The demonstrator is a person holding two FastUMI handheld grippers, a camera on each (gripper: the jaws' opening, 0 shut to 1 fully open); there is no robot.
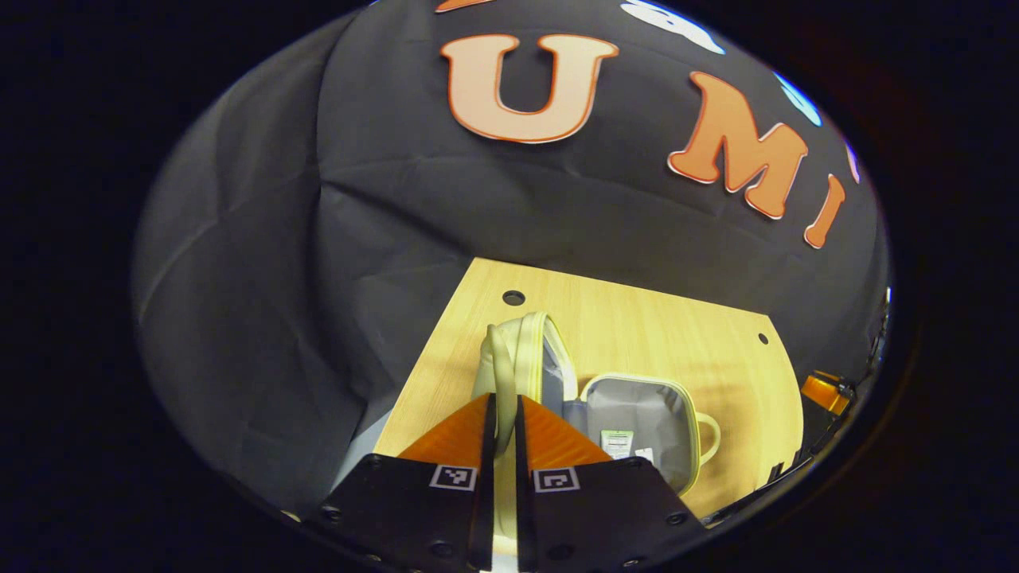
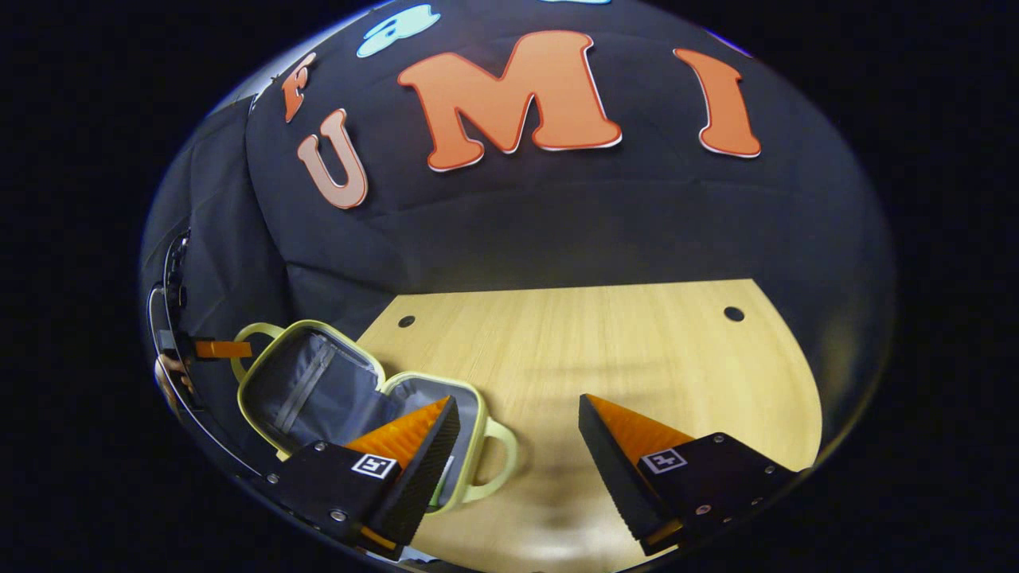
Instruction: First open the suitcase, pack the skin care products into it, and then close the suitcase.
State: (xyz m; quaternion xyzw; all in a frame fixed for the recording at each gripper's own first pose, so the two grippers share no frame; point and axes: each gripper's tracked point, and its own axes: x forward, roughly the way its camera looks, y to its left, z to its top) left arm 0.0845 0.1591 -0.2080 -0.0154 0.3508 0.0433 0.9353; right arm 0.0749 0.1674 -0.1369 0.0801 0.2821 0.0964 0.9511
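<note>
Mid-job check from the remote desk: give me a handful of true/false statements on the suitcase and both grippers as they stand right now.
1. The suitcase is open, its grey lining showing. True.
2. The left gripper has its fingers spread wide over bare table. False: the fingers stand close together with the suitcase's raised lid handle between them.
3. The right gripper is open and holds nothing. True.
4. The suitcase stands on a glass shelf. False: it lies on a wooden table.
5. The suitcase lid lies pressed down on the base. False: the lid is swung up and away from the base.
</note>
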